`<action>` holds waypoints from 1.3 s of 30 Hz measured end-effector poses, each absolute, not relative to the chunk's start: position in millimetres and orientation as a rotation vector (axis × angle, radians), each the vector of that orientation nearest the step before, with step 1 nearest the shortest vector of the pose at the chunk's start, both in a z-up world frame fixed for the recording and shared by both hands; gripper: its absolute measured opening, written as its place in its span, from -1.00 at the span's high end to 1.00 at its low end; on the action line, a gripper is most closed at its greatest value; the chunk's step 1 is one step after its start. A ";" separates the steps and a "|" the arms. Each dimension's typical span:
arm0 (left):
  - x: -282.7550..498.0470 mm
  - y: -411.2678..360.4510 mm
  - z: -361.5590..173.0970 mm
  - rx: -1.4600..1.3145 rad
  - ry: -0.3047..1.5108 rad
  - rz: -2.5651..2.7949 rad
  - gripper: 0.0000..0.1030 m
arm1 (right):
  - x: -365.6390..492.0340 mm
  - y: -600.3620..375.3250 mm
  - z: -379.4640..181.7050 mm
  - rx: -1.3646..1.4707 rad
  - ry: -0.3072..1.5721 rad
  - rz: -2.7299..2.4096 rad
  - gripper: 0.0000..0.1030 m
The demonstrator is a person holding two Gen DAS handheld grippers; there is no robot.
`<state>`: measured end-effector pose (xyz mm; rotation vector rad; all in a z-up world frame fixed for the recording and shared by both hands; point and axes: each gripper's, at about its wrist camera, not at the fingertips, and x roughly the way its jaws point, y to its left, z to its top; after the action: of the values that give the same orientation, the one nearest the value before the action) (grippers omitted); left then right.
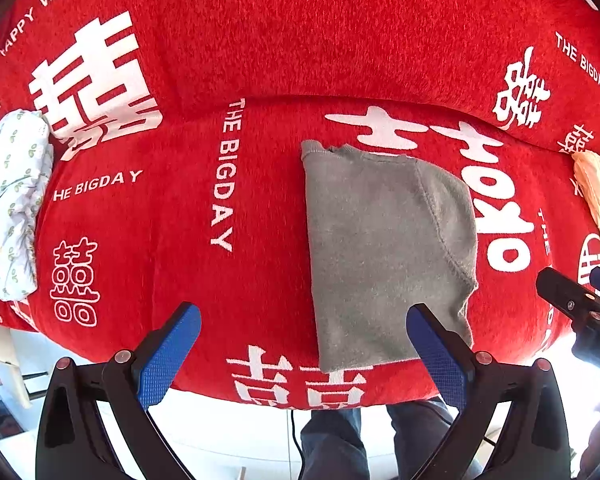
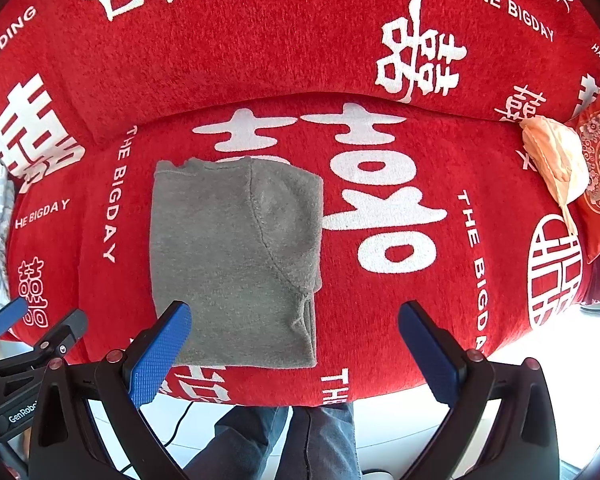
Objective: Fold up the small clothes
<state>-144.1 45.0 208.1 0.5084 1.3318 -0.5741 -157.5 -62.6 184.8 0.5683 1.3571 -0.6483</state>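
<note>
Grey garment (image 1: 384, 248), folded into a narrow rectangle, near the front edge of the red sofa seat (image 1: 180, 220). Left gripper (image 1: 304, 344) and right gripper (image 2: 294, 340) spread wide, empty. Pinch both near corners evenly, then fold away.

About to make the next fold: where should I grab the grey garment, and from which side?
Judging from its pose, take the grey garment at its near hem corners, coming from the sofa's front edge. It lies flat, folded lengthwise, with that hem closest to both open grippers: left gripper at the left corner, right gripper at the right, where layered edges show.
</note>
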 end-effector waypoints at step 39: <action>-174.4 19.4 237.3 0.493 1.284 -0.477 -1.00 | -160.5 -92.4 194.4 0.536 1.357 -0.539 -1.00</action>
<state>-174.4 19.4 237.3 0.4931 1.2838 -0.4772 -160.5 -92.4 194.4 0.5363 1.3566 -0.5385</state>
